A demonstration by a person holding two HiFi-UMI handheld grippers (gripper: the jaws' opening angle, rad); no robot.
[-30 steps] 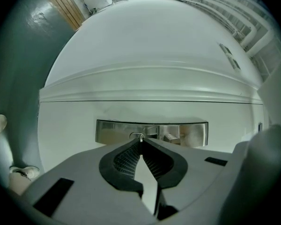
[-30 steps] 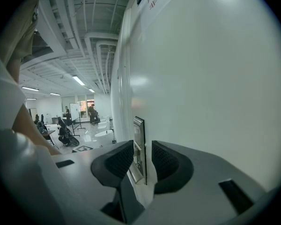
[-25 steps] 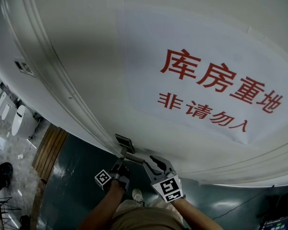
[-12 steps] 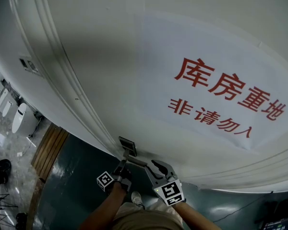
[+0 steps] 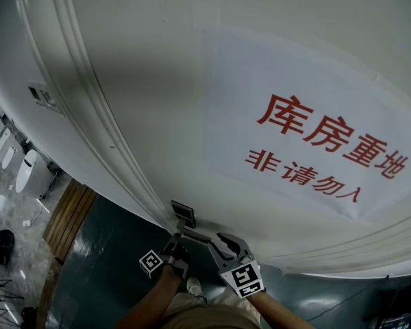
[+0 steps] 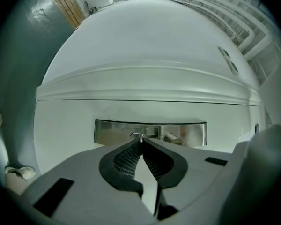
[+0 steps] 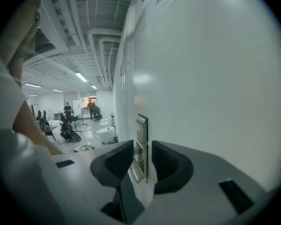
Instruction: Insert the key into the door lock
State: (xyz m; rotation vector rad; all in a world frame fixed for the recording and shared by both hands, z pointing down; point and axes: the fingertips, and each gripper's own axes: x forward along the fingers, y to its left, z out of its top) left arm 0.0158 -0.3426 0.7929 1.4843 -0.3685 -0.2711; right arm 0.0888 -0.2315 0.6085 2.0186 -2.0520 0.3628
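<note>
White door (image 5: 144, 94) filled the head view, with a steel lock plate (image 6: 107, 132) low on it. Over the last second almost nothing had changed: both grippers had stayed at the lock, and only the camera's framing had drifted a little. The left gripper (image 6: 141, 145) was pressed together, pinching a small silvery key (image 6: 140, 137) whose tip sat right at the plate's keyhole. The right gripper (image 7: 143, 159) stood spread, with the lever handle (image 7: 136, 170) between its jaws, apparently ungripped. Insertion seemed to be just starting or stalled; how deep the key sat could not be told.
</note>
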